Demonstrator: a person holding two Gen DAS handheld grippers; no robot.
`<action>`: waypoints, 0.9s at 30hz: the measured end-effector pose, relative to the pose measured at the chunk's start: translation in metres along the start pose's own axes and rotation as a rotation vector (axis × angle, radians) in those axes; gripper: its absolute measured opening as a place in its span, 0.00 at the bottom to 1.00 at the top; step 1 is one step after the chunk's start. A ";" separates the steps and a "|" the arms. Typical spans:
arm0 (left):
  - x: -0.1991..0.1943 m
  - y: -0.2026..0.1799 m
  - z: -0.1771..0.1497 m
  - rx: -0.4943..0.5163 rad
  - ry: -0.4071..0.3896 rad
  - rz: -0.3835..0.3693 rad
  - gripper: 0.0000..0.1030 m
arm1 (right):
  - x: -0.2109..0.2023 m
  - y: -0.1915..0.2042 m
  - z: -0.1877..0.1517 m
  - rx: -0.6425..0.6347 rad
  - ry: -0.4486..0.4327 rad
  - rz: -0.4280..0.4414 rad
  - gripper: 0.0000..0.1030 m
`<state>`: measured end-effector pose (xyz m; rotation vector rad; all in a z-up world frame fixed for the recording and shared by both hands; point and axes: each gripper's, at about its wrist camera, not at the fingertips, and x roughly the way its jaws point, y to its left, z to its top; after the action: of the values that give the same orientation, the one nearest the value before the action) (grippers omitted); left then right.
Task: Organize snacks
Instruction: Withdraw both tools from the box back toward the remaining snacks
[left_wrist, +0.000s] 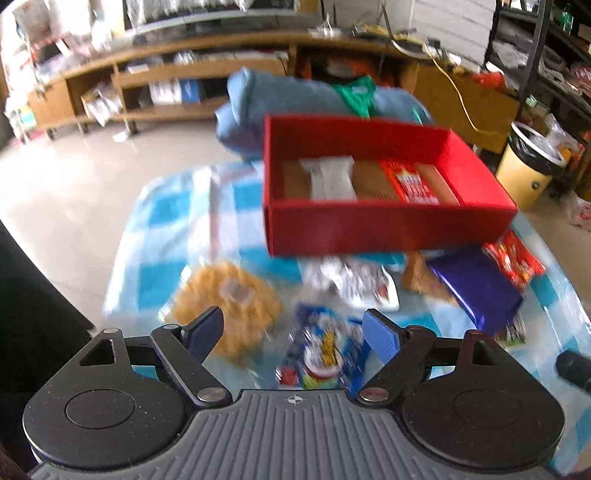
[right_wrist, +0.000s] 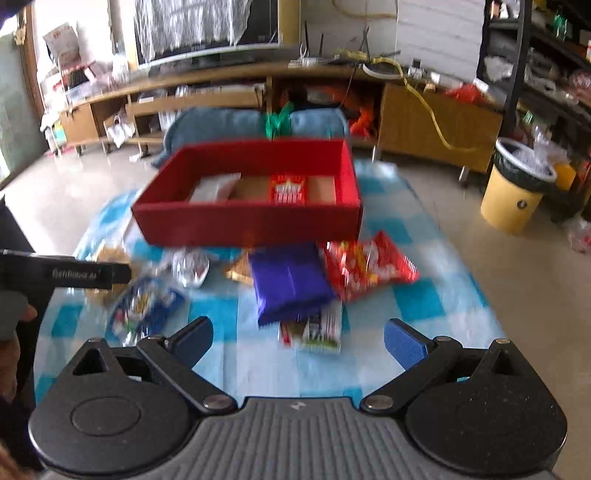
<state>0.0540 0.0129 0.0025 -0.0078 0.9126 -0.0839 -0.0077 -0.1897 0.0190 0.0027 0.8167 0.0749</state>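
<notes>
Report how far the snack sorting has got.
Done: a white packet and a red packet lie in the red box. In hand: nothing; left gripper and right gripper are both open and empty. Left: the purple pack, red bag, blue bag, yellow snack and silver packet remain on the checked cloth.

Black hand-held gripper (left_wrist: 293, 334), blue pads (left_wrist: 380, 334)

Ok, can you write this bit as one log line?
left tool open, empty | right tool open, empty | red box holds two packets | purple packet outside
</notes>
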 end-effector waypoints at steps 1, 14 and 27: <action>0.002 0.000 -0.002 -0.003 0.010 -0.008 0.84 | 0.000 0.000 -0.003 0.000 0.007 -0.004 0.92; 0.043 -0.006 -0.011 0.023 0.156 -0.026 0.84 | 0.017 -0.004 -0.015 0.020 0.117 -0.009 0.92; 0.044 -0.010 -0.012 0.021 0.231 -0.156 0.84 | 0.027 -0.005 -0.017 0.031 0.186 0.012 0.92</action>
<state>0.0707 -0.0004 -0.0386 -0.0506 1.1416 -0.2436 -0.0011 -0.1929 -0.0126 0.0300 1.0036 0.0746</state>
